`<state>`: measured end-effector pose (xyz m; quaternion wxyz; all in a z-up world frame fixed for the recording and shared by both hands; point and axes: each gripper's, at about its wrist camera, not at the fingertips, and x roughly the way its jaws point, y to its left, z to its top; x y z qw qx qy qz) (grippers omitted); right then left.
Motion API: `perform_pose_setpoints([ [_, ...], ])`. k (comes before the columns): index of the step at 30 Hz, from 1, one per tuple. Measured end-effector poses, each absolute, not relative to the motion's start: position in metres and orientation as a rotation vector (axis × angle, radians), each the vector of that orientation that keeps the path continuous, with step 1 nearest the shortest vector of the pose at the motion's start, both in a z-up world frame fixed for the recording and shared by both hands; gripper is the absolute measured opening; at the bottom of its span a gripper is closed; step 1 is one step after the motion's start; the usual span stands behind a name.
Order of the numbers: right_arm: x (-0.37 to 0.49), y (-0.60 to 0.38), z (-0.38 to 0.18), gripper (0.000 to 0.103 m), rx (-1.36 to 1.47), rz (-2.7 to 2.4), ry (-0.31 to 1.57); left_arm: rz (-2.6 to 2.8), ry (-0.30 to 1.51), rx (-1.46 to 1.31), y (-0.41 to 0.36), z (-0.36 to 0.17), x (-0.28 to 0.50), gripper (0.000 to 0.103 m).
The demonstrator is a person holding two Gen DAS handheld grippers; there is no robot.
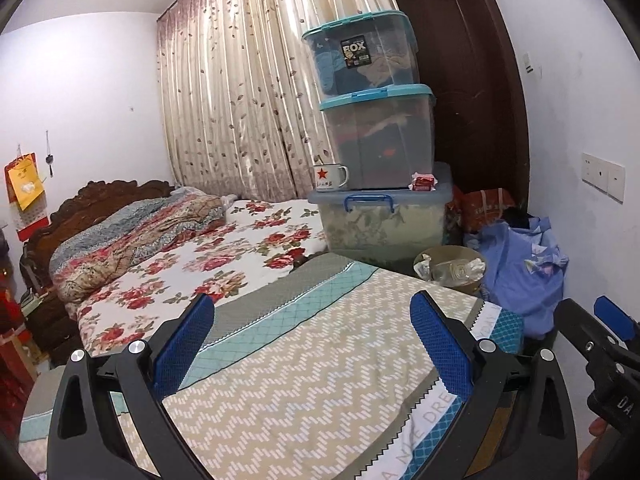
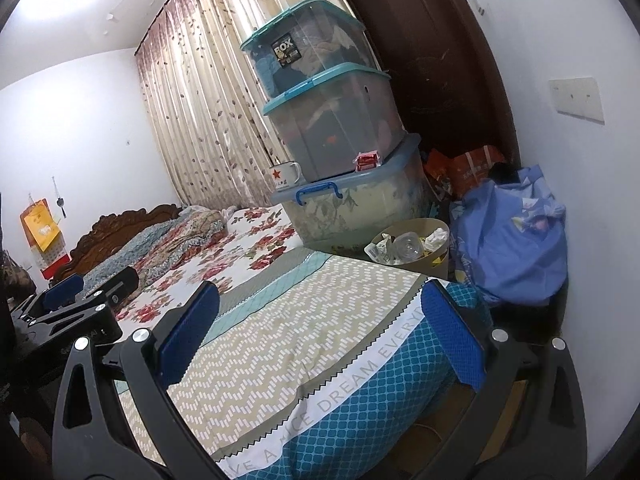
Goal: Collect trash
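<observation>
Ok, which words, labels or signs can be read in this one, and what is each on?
"FOX": black label on the top storage box.
"HAVE A NICE DREAM EVERY": white band on the folded blanket; it runs out of view at both ends.
Red star and red writing on the white mug: too small to read.
Red packet and yellow wall hanging: unreadable.

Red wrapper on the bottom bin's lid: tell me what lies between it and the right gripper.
Nothing blocks the path. The right gripper, open, hovers over the folded quilt; the red wrapper lies exposed on the bottom bin, beside the stacked bins. The trash basket sits lower.
</observation>
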<state>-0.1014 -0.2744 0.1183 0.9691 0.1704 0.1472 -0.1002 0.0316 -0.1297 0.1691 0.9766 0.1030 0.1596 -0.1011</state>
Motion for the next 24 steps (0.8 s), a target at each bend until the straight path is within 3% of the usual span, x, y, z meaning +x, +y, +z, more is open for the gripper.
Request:
perform_pose_setpoints([
  [24, -0.104, -0.272, 0.119, 0.1, 0.345, -0.174, 0.294, -0.153, 0.277, 0.179, -0.125, 0.177, 0.023, 0.094],
])
